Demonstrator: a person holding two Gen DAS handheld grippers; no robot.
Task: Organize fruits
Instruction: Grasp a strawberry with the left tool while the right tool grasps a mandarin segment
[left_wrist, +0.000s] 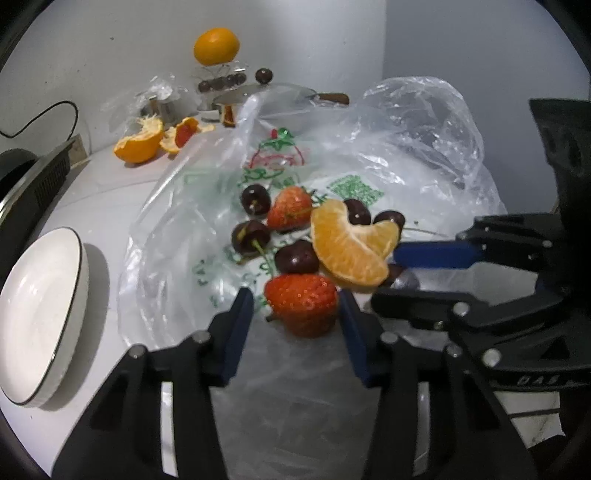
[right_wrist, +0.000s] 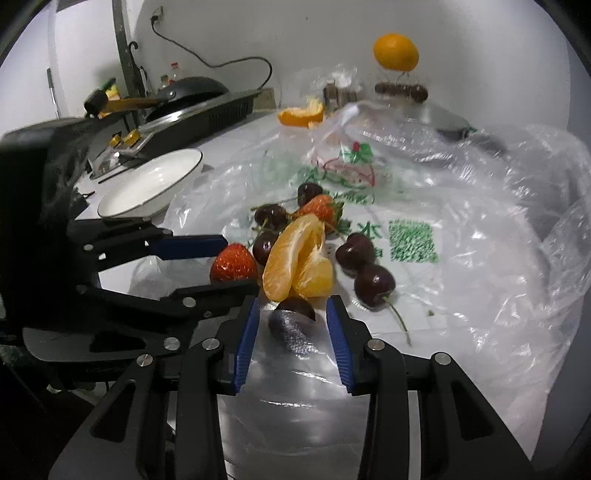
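A large strawberry (left_wrist: 303, 302) lies on a clear plastic bag (left_wrist: 406, 147) between the fingertips of my left gripper (left_wrist: 295, 293). The right pad touches it, and a thin gap shows at the left pad. A cluster of peeled orange segments (left_wrist: 351, 251) leans just beyond it, among several dark cherries (left_wrist: 255, 199) and a second strawberry (left_wrist: 290, 212). My right gripper (right_wrist: 293, 300) straddles a dark cherry (right_wrist: 295, 308) partly greyed by plastic film; neither pad touches it. The orange segments (right_wrist: 295, 258) stand right past its tips. From this side, my left gripper (right_wrist: 240, 264) brackets the strawberry (right_wrist: 232, 264).
A white black-rimmed plate (left_wrist: 40, 314) sits left of the bag, also visible as the plate (right_wrist: 147, 184). Orange peel halves (left_wrist: 140, 142) and a whole orange (left_wrist: 217, 46) on a stand are at the back. A black cooktop (right_wrist: 207, 114) with a pan (right_wrist: 192, 88) lines the left.
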